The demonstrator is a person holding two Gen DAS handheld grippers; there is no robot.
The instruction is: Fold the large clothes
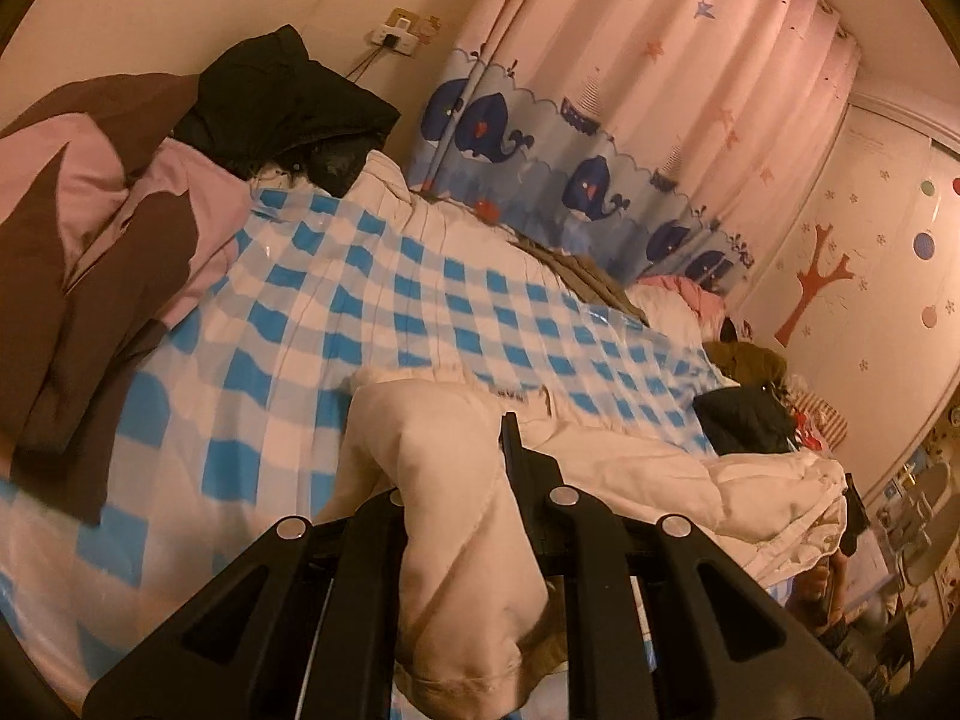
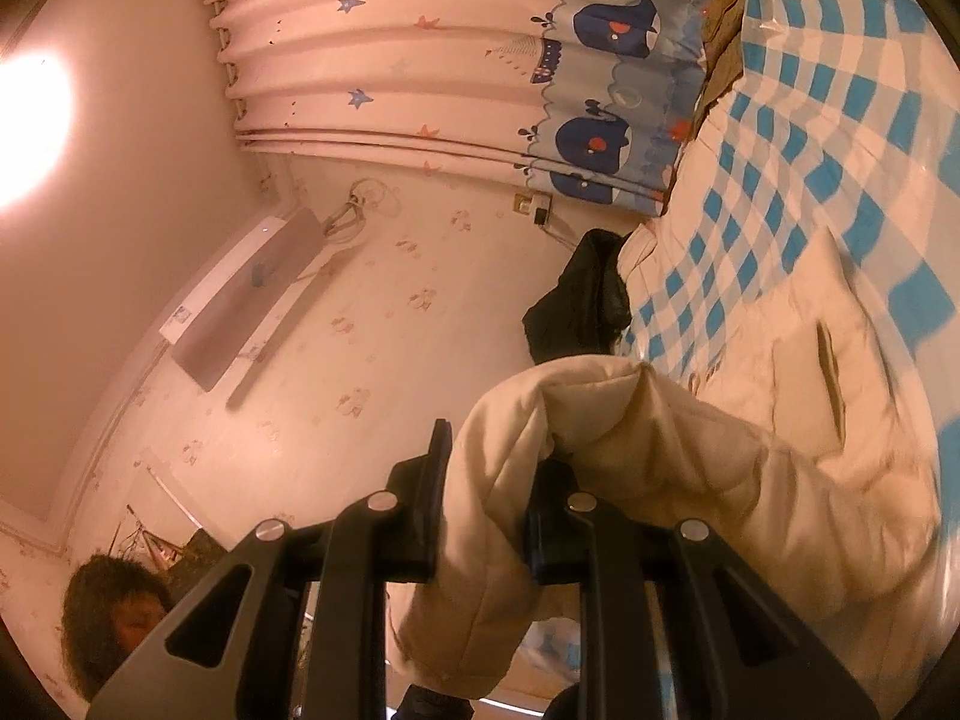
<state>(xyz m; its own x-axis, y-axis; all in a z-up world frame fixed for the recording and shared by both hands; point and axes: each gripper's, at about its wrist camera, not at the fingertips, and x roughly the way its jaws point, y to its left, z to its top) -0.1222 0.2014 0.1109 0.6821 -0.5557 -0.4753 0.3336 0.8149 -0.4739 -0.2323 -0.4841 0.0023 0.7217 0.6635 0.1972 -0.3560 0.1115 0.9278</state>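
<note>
A large cream padded coat [image 1: 630, 462] lies on a bed with a blue-and-white checked sheet [image 1: 372, 300]. My left gripper [image 1: 456, 480] is shut on a fold of the coat, which hangs down between its fingers. In the right wrist view the same cream coat [image 2: 750, 480] is lifted off the checked sheet [image 2: 840, 120]. My right gripper [image 2: 492, 480] is shut on another bunched part of it, raised above the bed. A dark slit pocket [image 2: 831, 372] shows on the coat.
A brown-and-pink garment [image 1: 90, 228] and a black jacket [image 1: 288, 102] are piled at the bed's head. More clothes [image 1: 744, 408] lie at the far end. A whale-print curtain [image 1: 600, 138] runs along the far side. A person's head [image 2: 114, 618] shows at the lower left.
</note>
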